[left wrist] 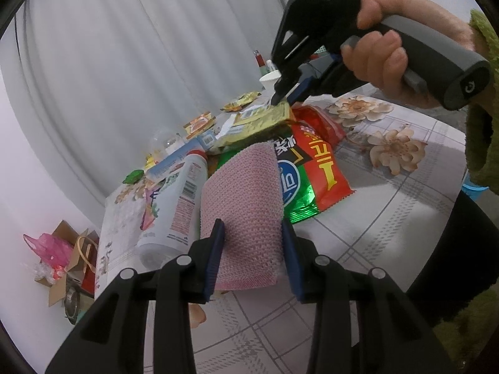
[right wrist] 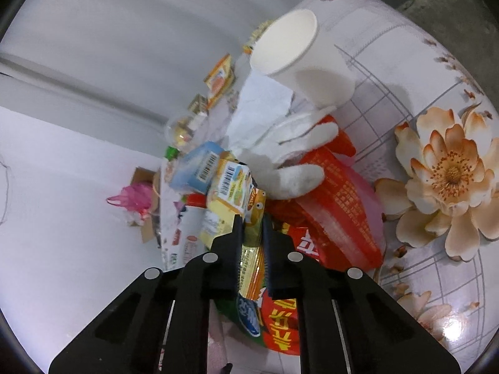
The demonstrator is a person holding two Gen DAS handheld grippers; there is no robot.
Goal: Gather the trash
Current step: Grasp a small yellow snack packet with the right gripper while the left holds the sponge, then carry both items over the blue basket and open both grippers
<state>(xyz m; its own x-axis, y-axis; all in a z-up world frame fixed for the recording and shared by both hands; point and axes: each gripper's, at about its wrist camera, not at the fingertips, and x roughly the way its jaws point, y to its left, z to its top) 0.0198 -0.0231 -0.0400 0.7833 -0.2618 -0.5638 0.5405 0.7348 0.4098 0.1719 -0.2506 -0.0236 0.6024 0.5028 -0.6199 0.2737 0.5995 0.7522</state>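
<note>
black left gripper (left wrist: 252,252) with blue-padded fingers (left wrist: 215,255), grey-handled right gripper (left wrist: 282,96), fuzzy green sleeve (left wrist: 483,99)

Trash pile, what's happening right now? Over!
Left gripper clamps pink cloth. Right gripper pinches yellow wrapper. White glove lies on the pile.

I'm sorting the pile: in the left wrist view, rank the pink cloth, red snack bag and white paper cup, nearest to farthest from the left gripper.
1. Pink cloth, between the left gripper fingers.
2. Red snack bag, just behind, right.
3. White paper cup, far back.
</note>
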